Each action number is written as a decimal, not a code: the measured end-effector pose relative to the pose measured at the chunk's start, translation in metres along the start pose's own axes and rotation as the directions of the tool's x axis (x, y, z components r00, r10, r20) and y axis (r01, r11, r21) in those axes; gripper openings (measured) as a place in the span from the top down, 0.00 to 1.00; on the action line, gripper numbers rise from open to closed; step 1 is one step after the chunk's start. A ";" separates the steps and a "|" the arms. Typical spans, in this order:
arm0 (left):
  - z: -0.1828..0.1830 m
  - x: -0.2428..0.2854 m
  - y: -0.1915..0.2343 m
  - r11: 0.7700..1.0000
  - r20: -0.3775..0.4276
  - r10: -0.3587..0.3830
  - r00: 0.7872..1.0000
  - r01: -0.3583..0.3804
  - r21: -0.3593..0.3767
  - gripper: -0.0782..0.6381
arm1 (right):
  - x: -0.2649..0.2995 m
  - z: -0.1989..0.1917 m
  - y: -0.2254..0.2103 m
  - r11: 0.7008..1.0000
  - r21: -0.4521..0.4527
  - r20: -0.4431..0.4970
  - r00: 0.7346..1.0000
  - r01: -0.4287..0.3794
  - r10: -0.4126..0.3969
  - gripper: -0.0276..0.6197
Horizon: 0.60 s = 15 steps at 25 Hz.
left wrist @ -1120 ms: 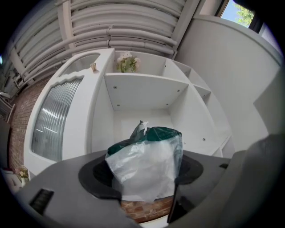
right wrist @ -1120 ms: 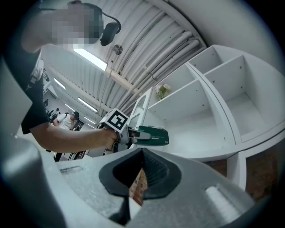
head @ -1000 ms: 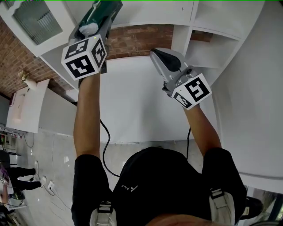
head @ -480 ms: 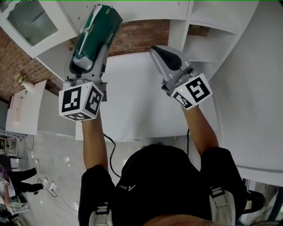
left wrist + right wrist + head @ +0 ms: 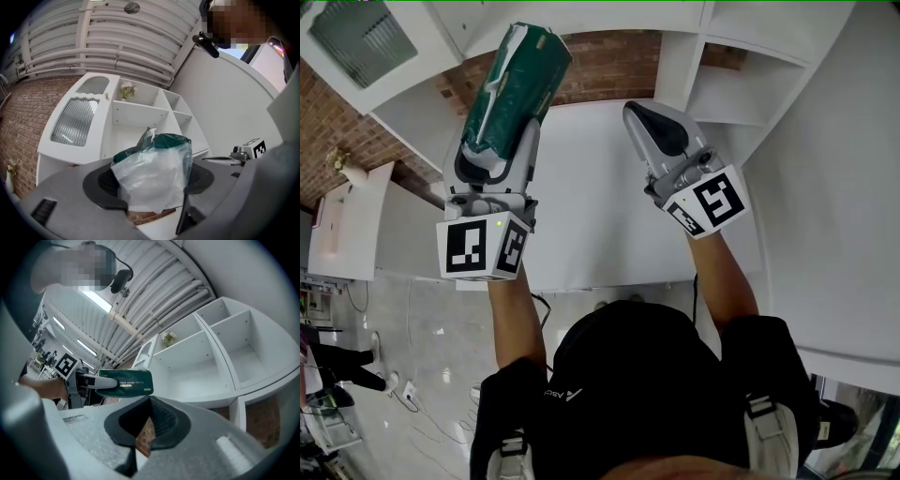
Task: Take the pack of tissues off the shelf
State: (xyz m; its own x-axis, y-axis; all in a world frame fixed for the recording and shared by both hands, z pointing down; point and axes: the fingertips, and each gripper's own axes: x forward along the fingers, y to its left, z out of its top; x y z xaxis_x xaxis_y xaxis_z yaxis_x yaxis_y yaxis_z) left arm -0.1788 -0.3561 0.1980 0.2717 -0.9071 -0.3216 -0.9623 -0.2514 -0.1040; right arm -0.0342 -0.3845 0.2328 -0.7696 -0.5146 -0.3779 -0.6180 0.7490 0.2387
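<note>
The tissue pack [image 5: 511,89] is dark green with a clear plastic end. My left gripper [image 5: 504,127] is shut on it and holds it in the air in front of the white shelf unit [image 5: 717,89]. In the left gripper view the pack [image 5: 157,171] fills the gap between the jaws of the left gripper [image 5: 152,190], and the shelf compartments [image 5: 136,115] behind it hold no pack. My right gripper [image 5: 661,131] hangs to the right, shut with nothing in it. The right gripper view shows the right gripper [image 5: 147,420], and the pack [image 5: 124,382] off to the left.
A white cabinet with a ribbed glass door [image 5: 77,122] stands left of the shelf. A small bunch of flowers [image 5: 126,89] sits in a top compartment. Behind is a brick wall [image 5: 605,66], below a white counter [image 5: 591,216]. A person [image 5: 333,366] stands far left on the floor.
My left gripper has drawn back and down from the shelf with the tissue pack in it. The right gripper has stayed where it was.
</note>
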 end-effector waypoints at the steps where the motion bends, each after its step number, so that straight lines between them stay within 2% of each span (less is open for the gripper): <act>1: 0.000 -0.002 0.000 1.000 0.000 0.001 1.000 -0.001 0.003 0.45 | 0.000 0.000 0.001 1.000 -0.011 -0.001 1.000 0.001 -0.001 0.96; 6: -0.007 -0.007 -0.008 1.000 0.001 -0.019 1.000 0.019 -0.003 0.45 | -0.007 0.001 0.002 0.999 -0.044 0.005 1.000 0.017 -0.017 0.96; 15: -0.010 -0.006 -0.012 0.999 -0.006 -0.039 0.999 0.039 -0.015 0.45 | -0.016 -0.001 -0.007 0.998 -0.049 -0.008 0.999 0.049 -0.050 0.96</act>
State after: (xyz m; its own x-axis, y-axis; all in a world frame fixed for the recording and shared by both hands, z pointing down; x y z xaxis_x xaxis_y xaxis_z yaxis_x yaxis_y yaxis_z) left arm -0.1689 -0.3508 0.2109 0.3093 -0.8983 -0.3120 -0.9510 -0.2920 -0.1020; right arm -0.0178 -0.3820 0.2381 -0.7392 -0.5548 -0.3819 -0.6624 0.7015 0.2629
